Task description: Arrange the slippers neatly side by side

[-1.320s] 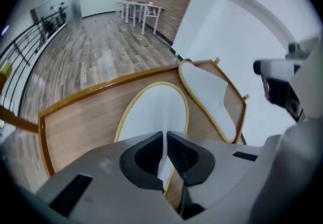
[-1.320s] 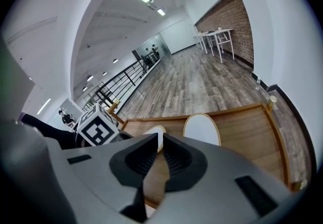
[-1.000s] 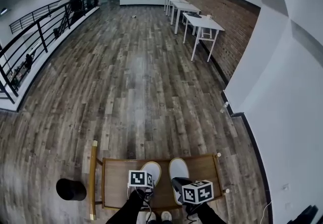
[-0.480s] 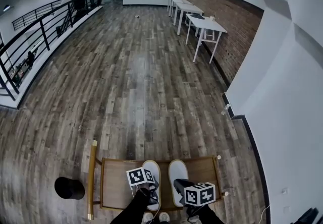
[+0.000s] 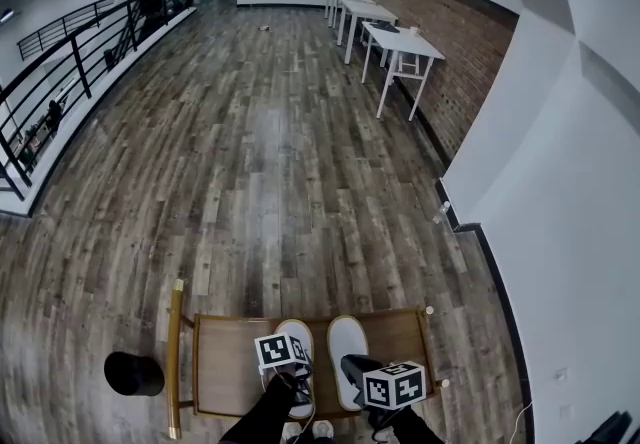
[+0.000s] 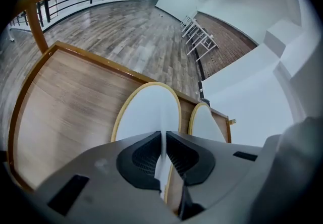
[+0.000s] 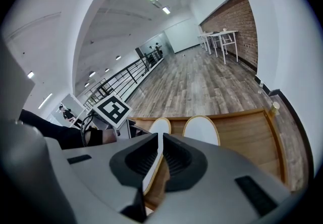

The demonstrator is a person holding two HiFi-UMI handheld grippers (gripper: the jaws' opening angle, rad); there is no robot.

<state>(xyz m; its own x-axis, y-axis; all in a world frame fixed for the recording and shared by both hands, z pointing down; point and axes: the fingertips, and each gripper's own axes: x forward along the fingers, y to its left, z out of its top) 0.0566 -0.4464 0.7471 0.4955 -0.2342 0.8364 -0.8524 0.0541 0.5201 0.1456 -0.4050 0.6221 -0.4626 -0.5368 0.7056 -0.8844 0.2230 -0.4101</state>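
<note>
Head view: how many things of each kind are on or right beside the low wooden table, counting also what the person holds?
white flat slipper: 2
grey hand-held gripper: 2
low wooden table with a raised rim: 1
black round object on the floor: 1
Total: 6

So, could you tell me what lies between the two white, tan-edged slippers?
Only a narrow bare strip of the brown wooden platform separates the left white slipper from the right white slipper; the left gripper view shows it.
</note>
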